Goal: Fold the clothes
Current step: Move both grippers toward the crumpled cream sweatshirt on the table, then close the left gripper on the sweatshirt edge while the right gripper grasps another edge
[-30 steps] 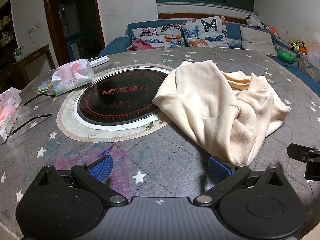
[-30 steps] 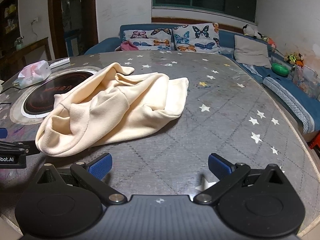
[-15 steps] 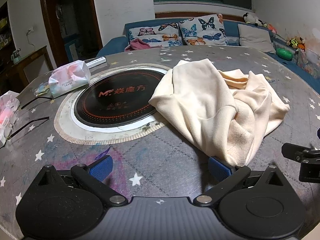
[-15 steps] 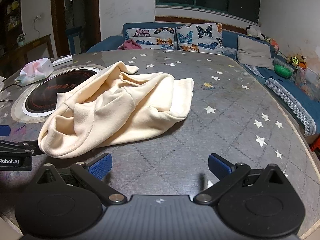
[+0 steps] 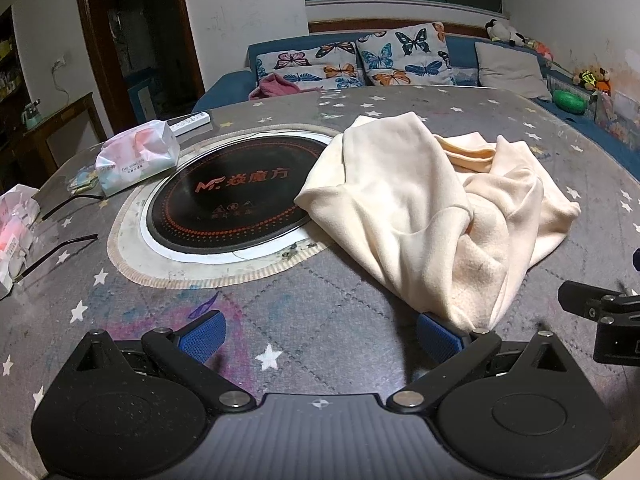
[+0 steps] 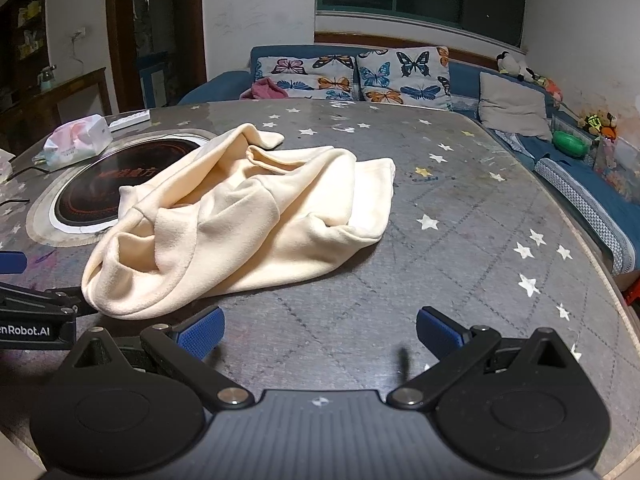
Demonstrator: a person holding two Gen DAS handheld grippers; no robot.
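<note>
A cream-coloured garment (image 5: 424,208) lies crumpled on the round grey star-patterned table (image 5: 328,312); it also shows in the right wrist view (image 6: 240,216). My left gripper (image 5: 320,336) is open and empty, its right fingertip touching the garment's near edge. My right gripper (image 6: 320,334) is open and empty, just in front of the garment, over bare table. The right gripper's side shows at the right edge of the left wrist view (image 5: 600,316); the left gripper's side shows at the left edge of the right wrist view (image 6: 36,312).
A black induction cooktop (image 5: 236,196) is set into the table's middle, partly under the garment. A tissue pack (image 5: 136,156), a white remote (image 5: 190,124) and plastic-wrapped items (image 5: 16,224) lie at the left. A blue sofa with butterfly cushions (image 5: 400,56) stands behind.
Both grippers have drifted slightly, shifting the views a little. The garment lies as before, and both grippers stay open.
</note>
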